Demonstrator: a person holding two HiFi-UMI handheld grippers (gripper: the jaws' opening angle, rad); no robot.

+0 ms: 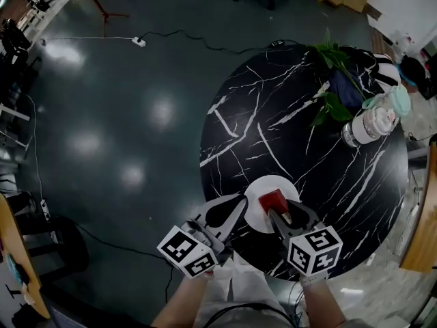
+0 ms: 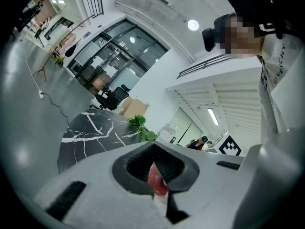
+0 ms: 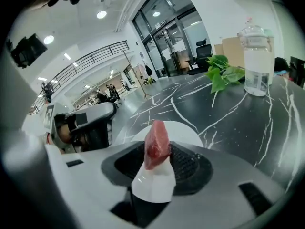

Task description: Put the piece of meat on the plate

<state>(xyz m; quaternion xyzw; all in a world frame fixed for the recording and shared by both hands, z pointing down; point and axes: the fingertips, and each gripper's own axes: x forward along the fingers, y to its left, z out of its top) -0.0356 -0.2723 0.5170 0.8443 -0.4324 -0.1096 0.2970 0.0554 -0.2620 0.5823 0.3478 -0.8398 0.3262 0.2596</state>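
Observation:
A red piece of meat [image 1: 272, 199] stands on a white plate [image 1: 256, 191] at the near edge of the round black marble table [image 1: 307, 149]. My right gripper [image 1: 281, 207] reaches over the plate from the near side. In the right gripper view the meat [image 3: 156, 144] stands upright between the jaws of that gripper [image 3: 155, 168], with dark pad showing on both sides of it and the plate [image 3: 183, 128] behind. My left gripper [image 1: 240, 202] lies level at the plate's left rim, fingertips together, nothing held. Past the left gripper [image 2: 159, 185] the meat [image 2: 156, 179] shows.
A clear water bottle [image 1: 372, 123] and a leafy green plant [image 1: 334, 80] stand at the table's far right, also seen as bottle [image 3: 257, 63] and leaves [image 3: 221, 73]. A cable and power strip [image 1: 138, 42] lie on the floor. A person [image 1: 413, 70] sits beyond the table.

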